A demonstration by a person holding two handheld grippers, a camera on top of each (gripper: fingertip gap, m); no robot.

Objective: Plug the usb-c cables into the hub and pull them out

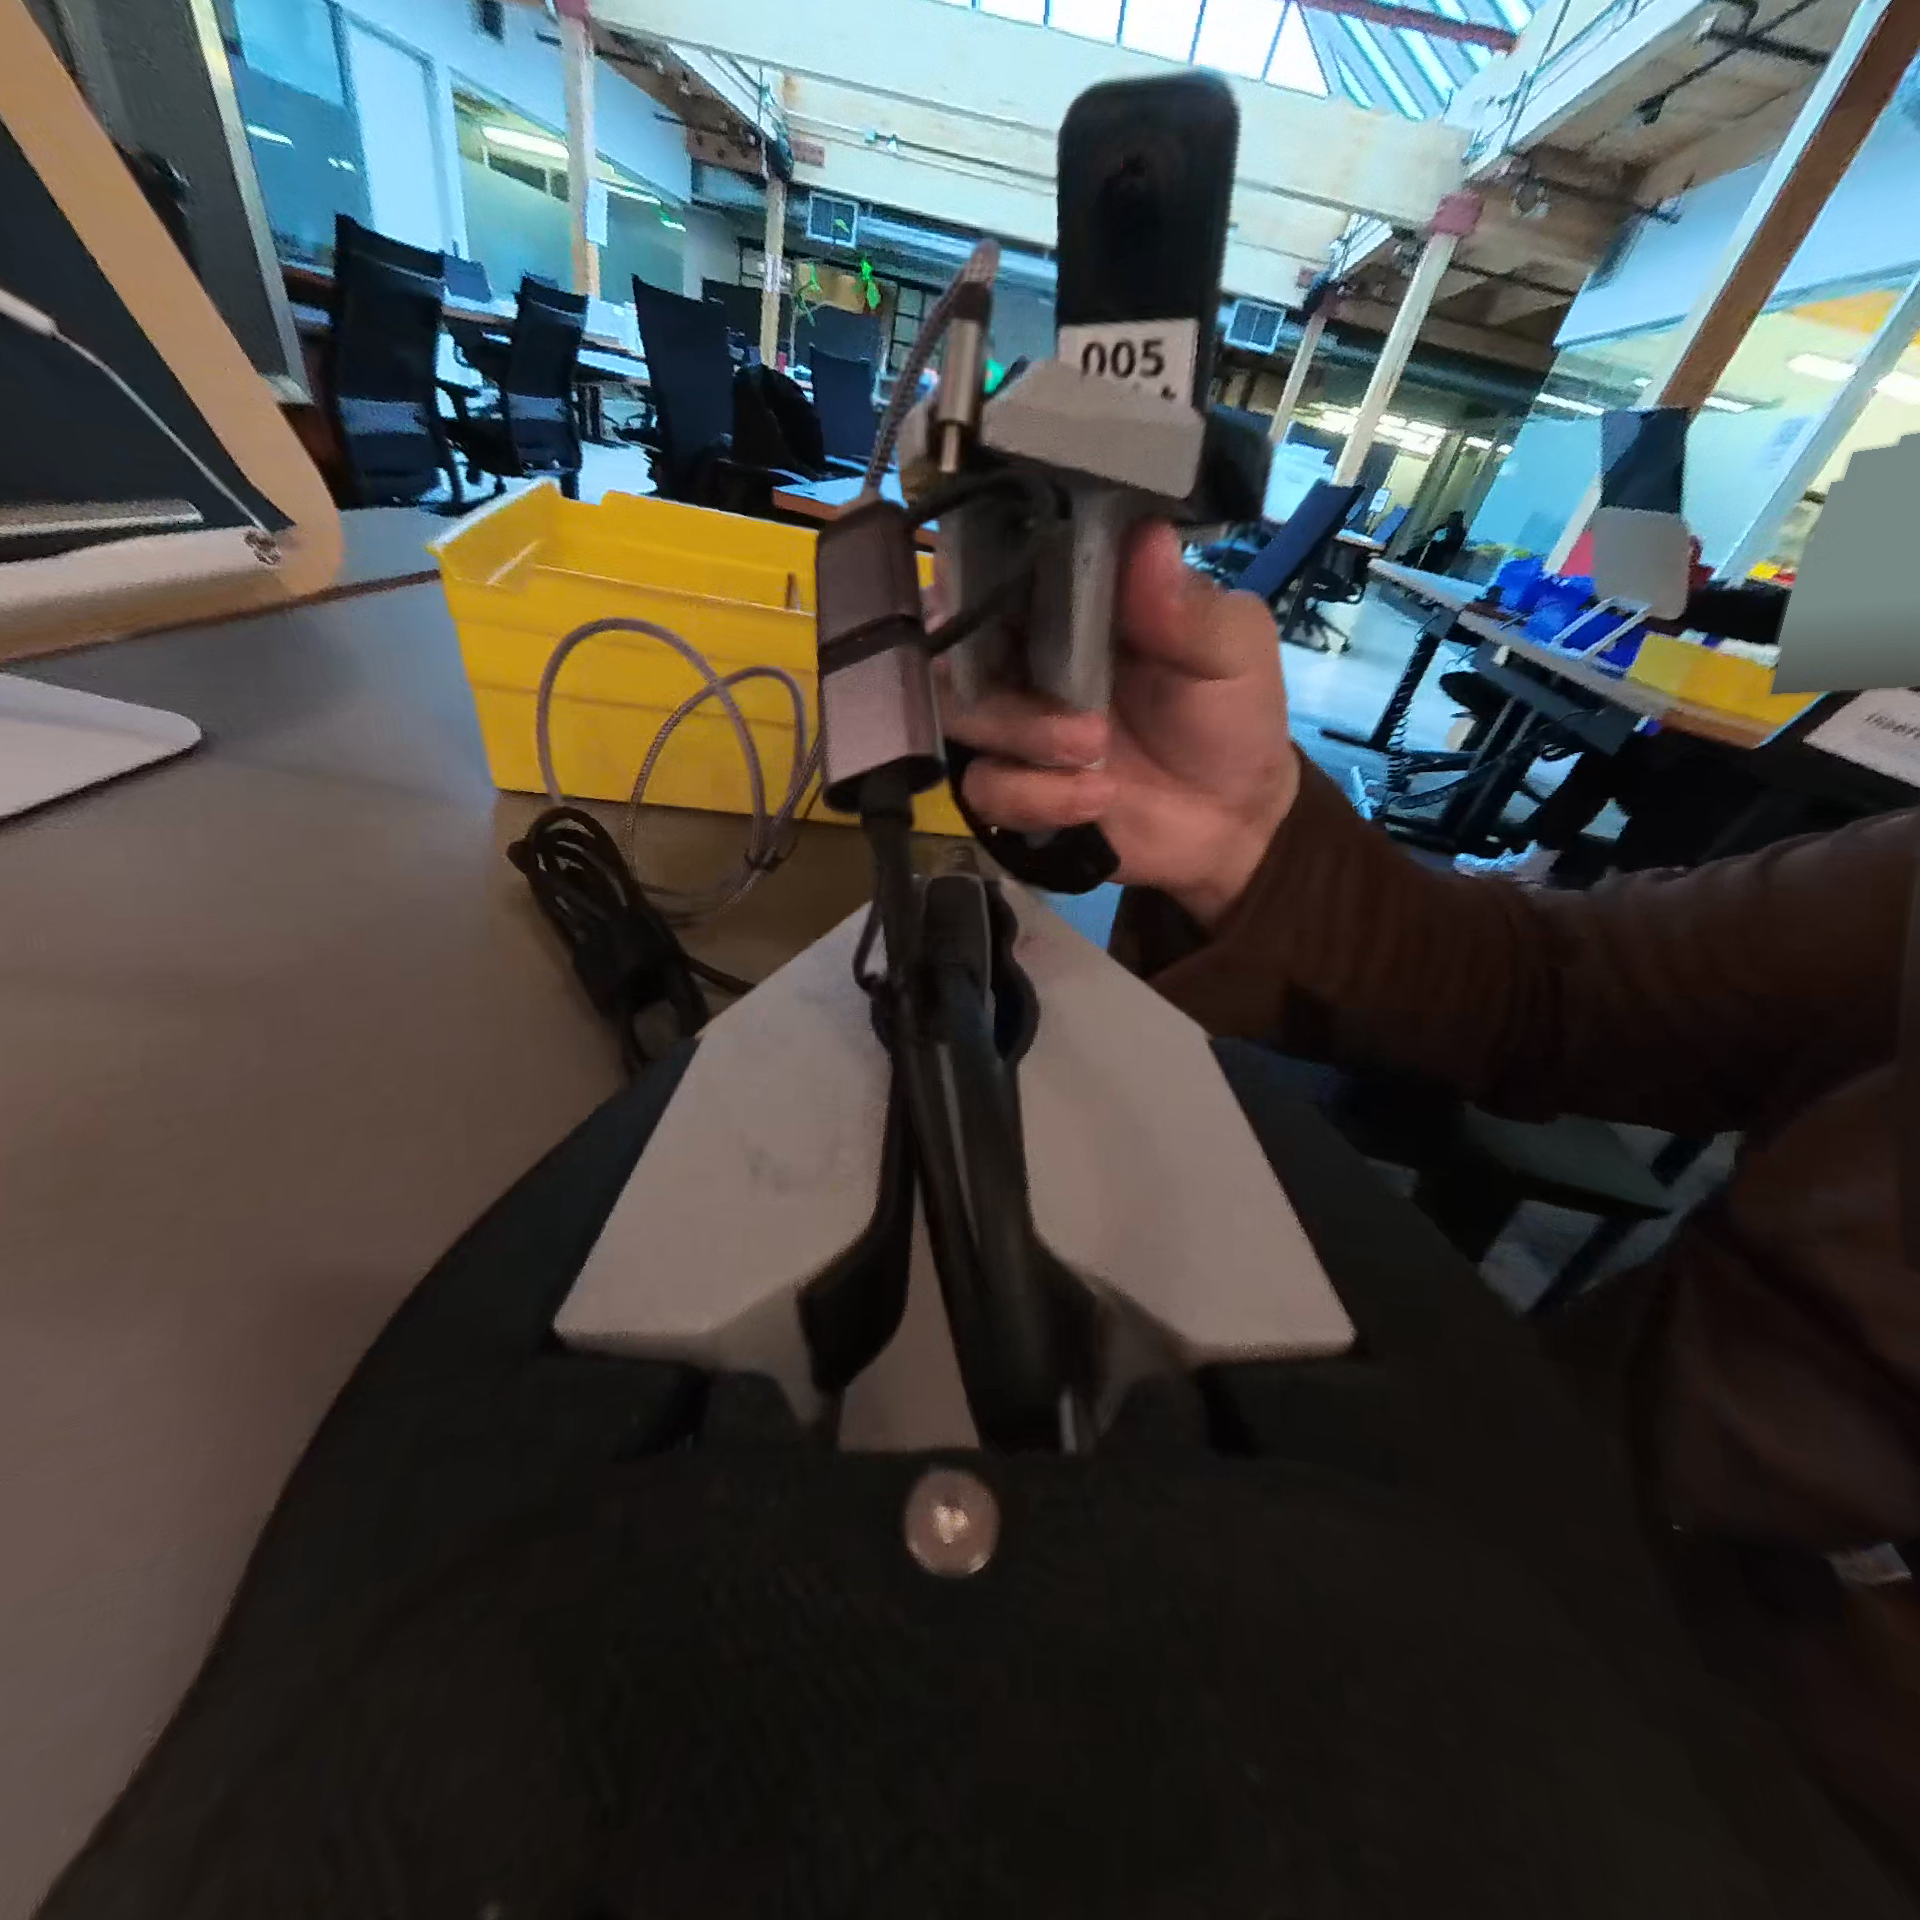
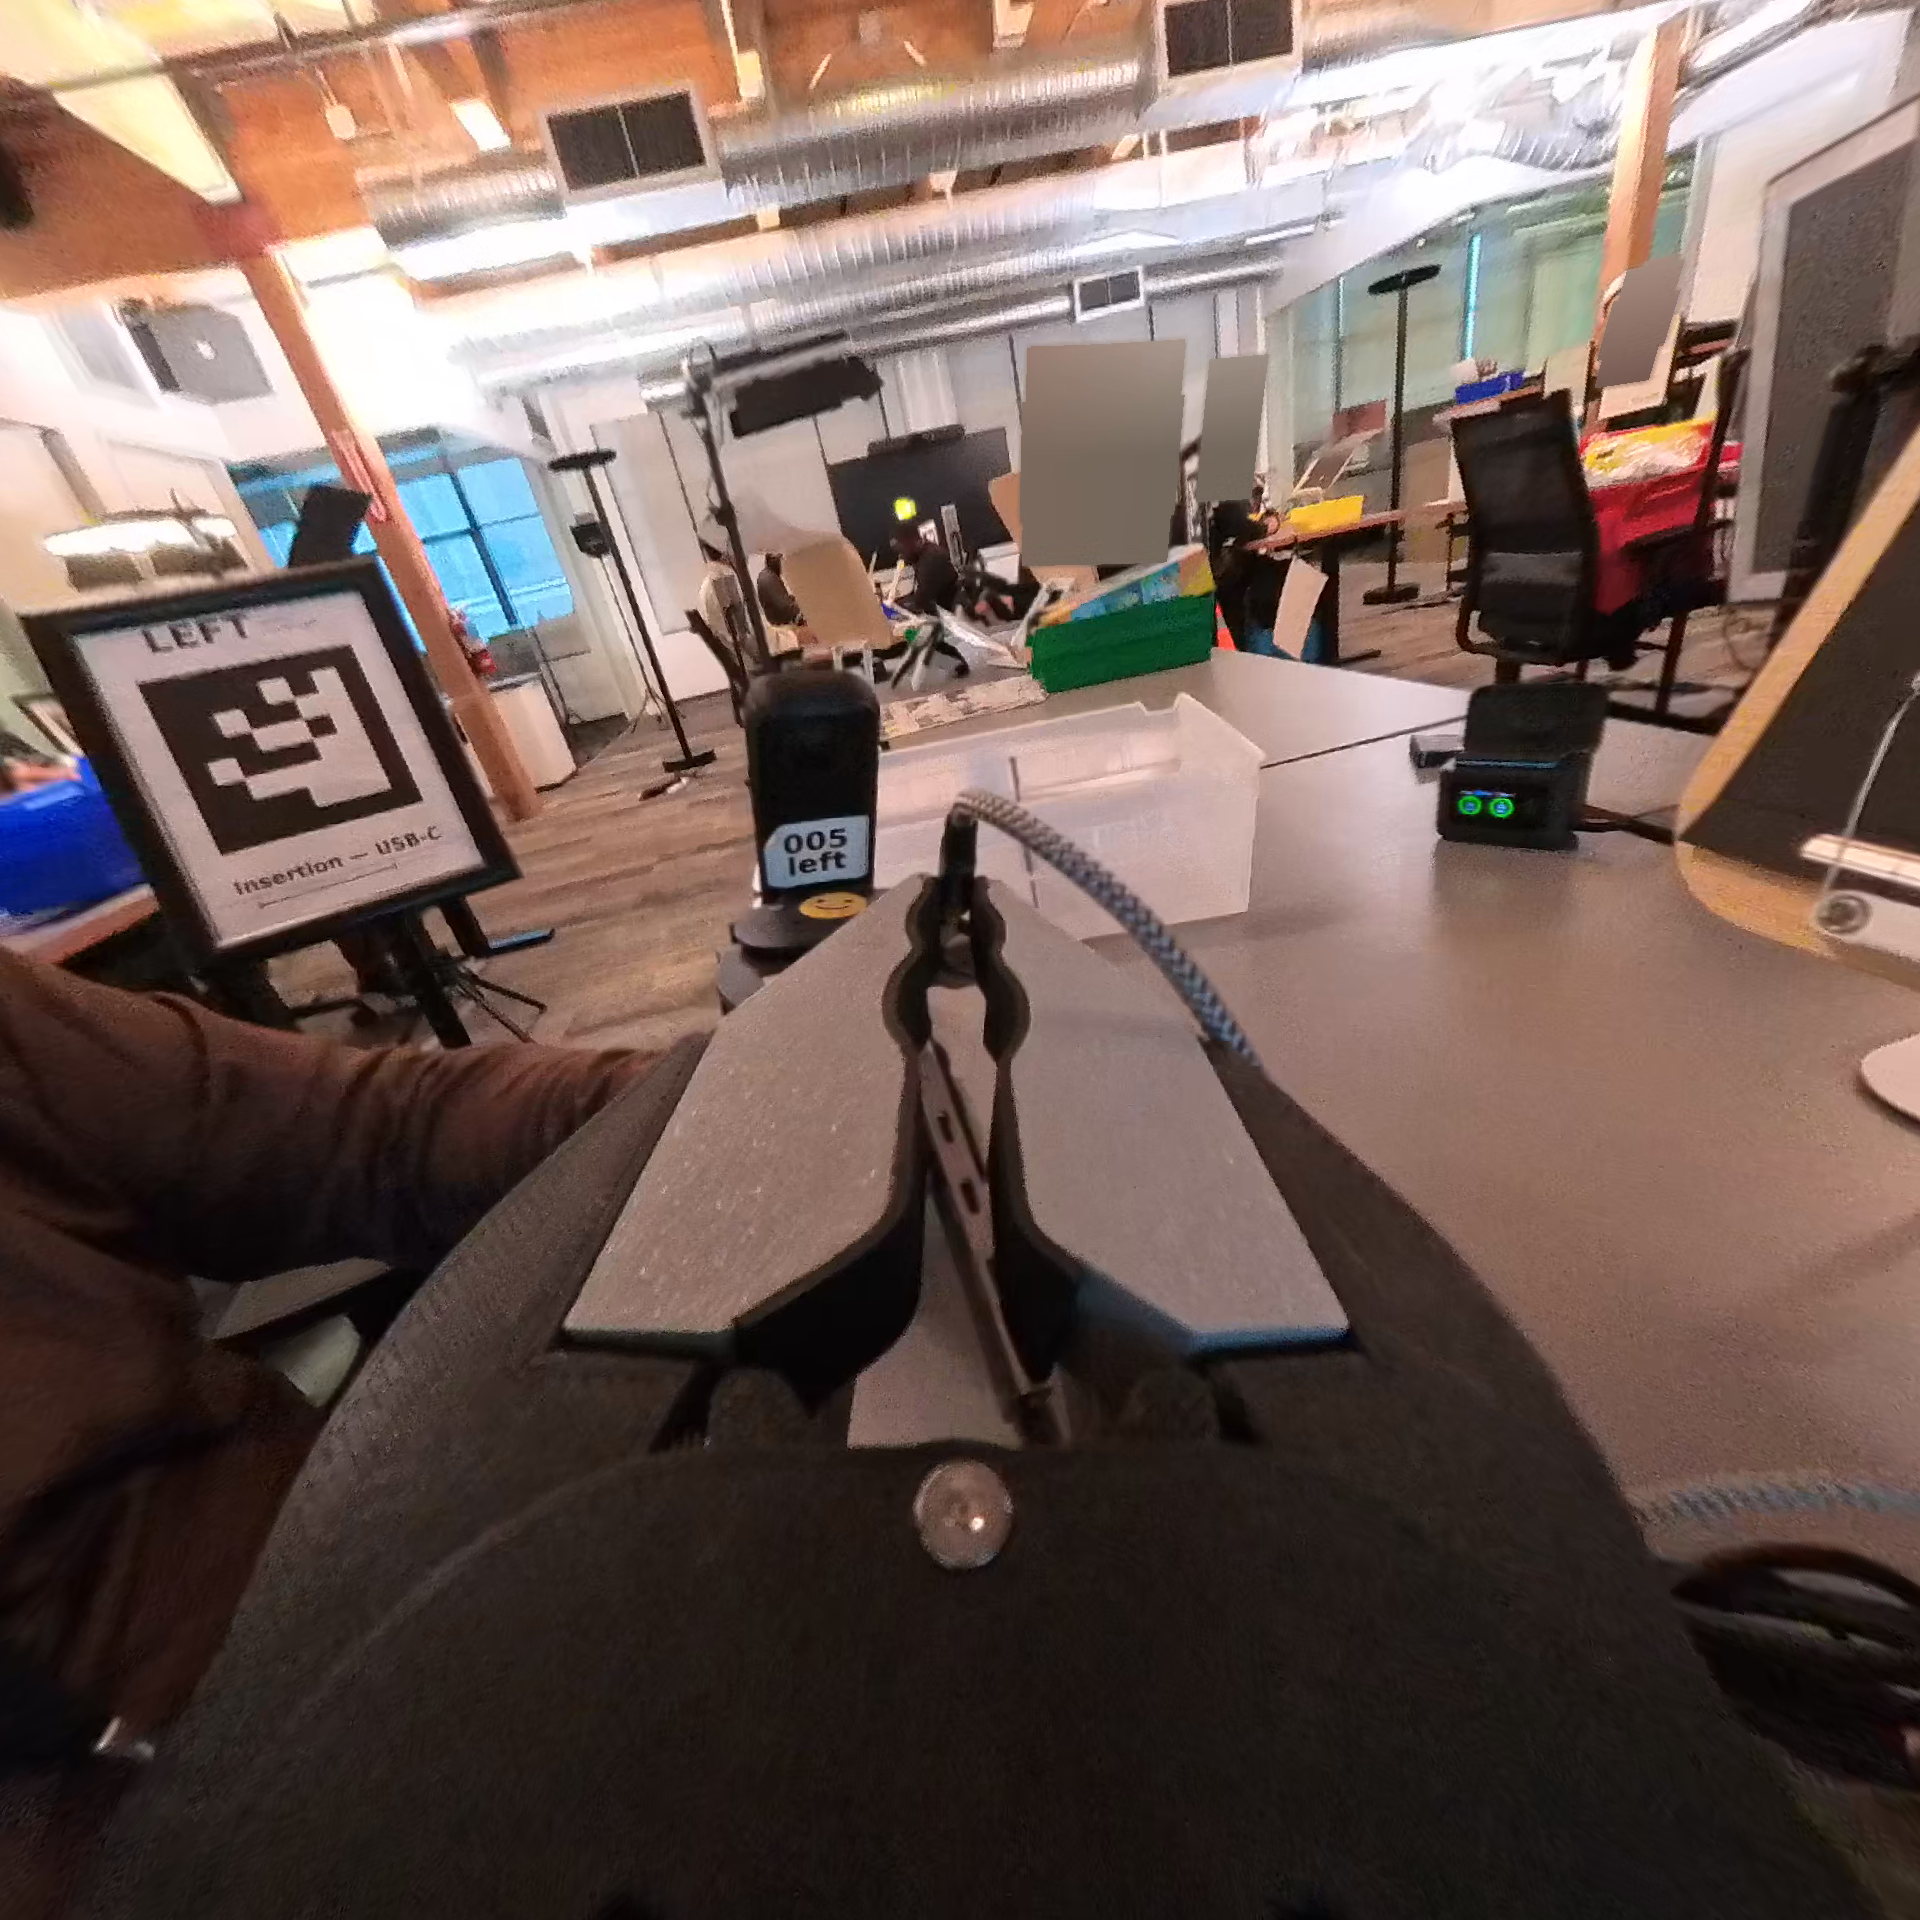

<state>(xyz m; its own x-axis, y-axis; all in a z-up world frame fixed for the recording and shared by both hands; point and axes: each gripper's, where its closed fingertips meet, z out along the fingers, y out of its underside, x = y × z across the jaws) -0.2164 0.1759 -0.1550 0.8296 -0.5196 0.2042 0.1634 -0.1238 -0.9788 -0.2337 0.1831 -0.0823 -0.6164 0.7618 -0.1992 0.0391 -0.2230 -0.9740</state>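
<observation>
My left gripper (image 1: 951,935) is shut on the black cable (image 1: 899,914) of the grey usb-c hub (image 1: 878,665), which stands upright above its tips. My right gripper (image 2: 956,914) is shut on the metal plug (image 2: 954,847) of a braided usb-c cable (image 2: 1122,925). In the left wrist view that plug (image 1: 958,390) points down, a little above and to the right of the hub's top end, not inserted. Through the gap between the right fingers I see the hub's dark edge with its port slots (image 2: 961,1164). A hand (image 1: 1153,727) holds the right gripper.
A yellow bin (image 1: 623,644) stands behind the hub, with loops of braided cable (image 1: 675,727) and a coiled black cable (image 1: 603,914) on the table before it. A monitor foot (image 1: 73,738) is at left. A clear bin (image 2: 1122,810), a framed marker sign (image 2: 270,758) and a small black device (image 2: 1507,790) lie beyond. The tips of one gripper are about 7 centimeters away from the tips of the other.
</observation>
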